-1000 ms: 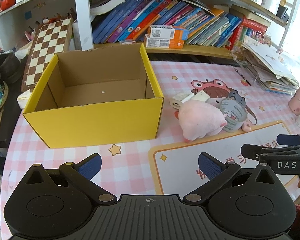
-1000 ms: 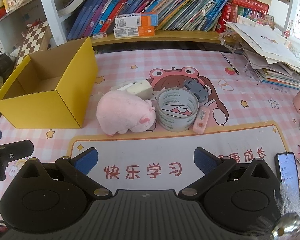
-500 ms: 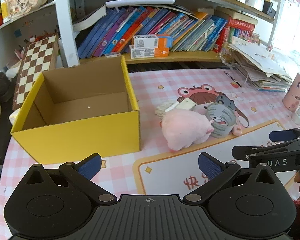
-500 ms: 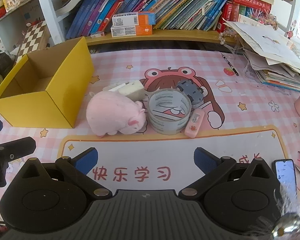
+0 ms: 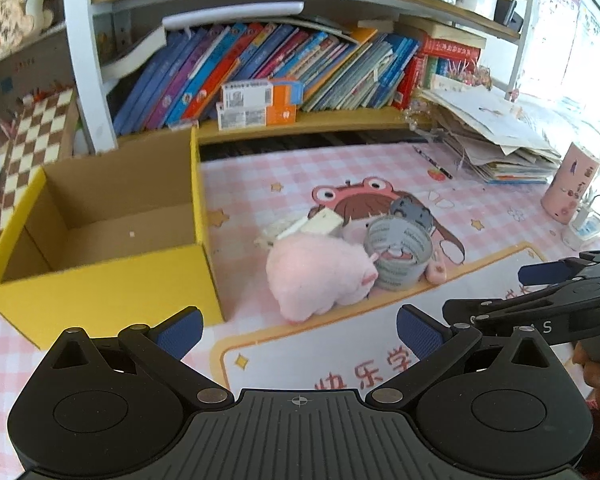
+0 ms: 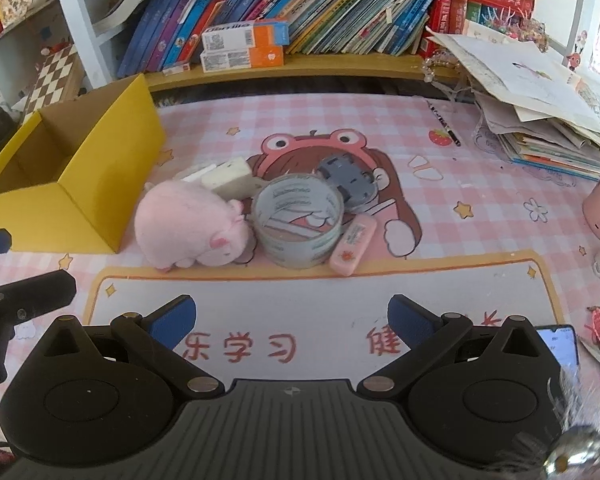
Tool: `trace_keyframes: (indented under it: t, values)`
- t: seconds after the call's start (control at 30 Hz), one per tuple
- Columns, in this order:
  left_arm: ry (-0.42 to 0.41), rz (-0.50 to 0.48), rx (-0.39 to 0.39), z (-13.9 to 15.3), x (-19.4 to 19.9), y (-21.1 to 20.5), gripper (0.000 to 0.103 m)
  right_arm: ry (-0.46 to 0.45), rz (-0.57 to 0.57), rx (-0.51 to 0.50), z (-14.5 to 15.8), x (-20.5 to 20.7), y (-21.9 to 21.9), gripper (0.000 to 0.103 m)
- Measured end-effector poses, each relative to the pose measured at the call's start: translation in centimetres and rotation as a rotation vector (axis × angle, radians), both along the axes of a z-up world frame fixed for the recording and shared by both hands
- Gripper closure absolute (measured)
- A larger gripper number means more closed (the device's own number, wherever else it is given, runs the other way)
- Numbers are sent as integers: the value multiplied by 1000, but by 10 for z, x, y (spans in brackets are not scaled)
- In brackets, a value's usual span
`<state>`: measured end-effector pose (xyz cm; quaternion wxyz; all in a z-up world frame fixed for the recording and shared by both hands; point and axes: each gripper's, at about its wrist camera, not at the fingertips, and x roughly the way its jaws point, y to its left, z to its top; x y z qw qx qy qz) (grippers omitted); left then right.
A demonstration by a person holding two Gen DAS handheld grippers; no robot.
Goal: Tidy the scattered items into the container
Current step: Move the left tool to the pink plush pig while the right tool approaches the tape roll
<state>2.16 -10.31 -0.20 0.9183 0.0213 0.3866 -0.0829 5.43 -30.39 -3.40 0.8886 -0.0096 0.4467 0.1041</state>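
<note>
Both grippers are held above the near end of the desk mat [image 6: 300,292], jaws spread wide and empty: left gripper [image 5: 299,330], right gripper [image 6: 291,322]. The mat's red printed characters are partly covered by the gripper bodies. A phone [image 6: 560,346] at the mat's right corner is half hidden behind the right gripper.

The scattered items sit bunched just right of the box [image 6: 96,184]. Nearest it lies a pink plush pig [image 6: 188,226], on its side, its snout touching a tape roll [image 6: 298,220] standing on end; the roll's printed lettering is too small to read. A pink eraser [image 6: 353,244] leans against the roll's right side. Behind the pig are white blocks [image 6: 228,178], partly hidden by it and hard to identify. Behind the roll is a grey toy car [image 6: 346,178].

The box is yellow outside, plain brown cardboard inside, open-topped, holding only a small white speck.

Behind it, the bookshelf [image 6: 300,62] carries two orange-and-white cartons [image 6: 244,46]; their label is blurred.
</note>
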Motion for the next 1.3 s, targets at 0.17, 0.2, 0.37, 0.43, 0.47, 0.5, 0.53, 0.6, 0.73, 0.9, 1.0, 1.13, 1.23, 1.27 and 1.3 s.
trace_keyframes:
  t: [0.17,0.2,0.37,0.43,0.47,0.5,0.53,0.6,0.73,0.9,1.0,1.13,1.23,1.27,1.3]
  values:
    - [-55,-16,56,6,6,-14,0,-83,4,-7,4,7,-12,0]
    - [-59,-17,65,6,8,-15,0,-108,7,-12,5,8,-14,0]
    - [-35,-7,95,-2,21,-22,0,-177,18,18,0,12,-23,0]
    - [-7,1,95,-8,28,-22,0,-158,15,37,-4,18,-27,0]
    - [4,2,92,-10,30,-21,0,-147,12,45,-7,21,-28,0]
    - [11,-1,89,-12,32,-21,1,-137,8,51,-9,23,-29,0]
    - [14,-9,85,-13,34,-21,2,-128,3,57,-11,26,-30,0]
    - [8,-23,84,-14,37,-22,8,-116,-7,66,-15,32,-33,0]
    - [9,-56,102,-18,45,-28,29,-87,-23,80,-23,41,-37,2]
    - [27,-84,131,-26,57,-36,29,-60,-52,108,-30,53,-42,25]
    - [51,-90,144,-33,64,-38,28,-39,-54,109,-35,58,-43,35]
    - [87,-99,159,-46,76,-42,28,-6,-44,96,-43,66,-40,43]
    - [102,-105,175,-52,83,-45,27,14,-36,91,-48,72,-37,46]
    - [104,-108,180,-54,85,-46,26,18,-34,90,-49,74,-37,46]
    - [106,-112,185,-56,87,-46,25,21,-32,90,-50,76,-36,46]
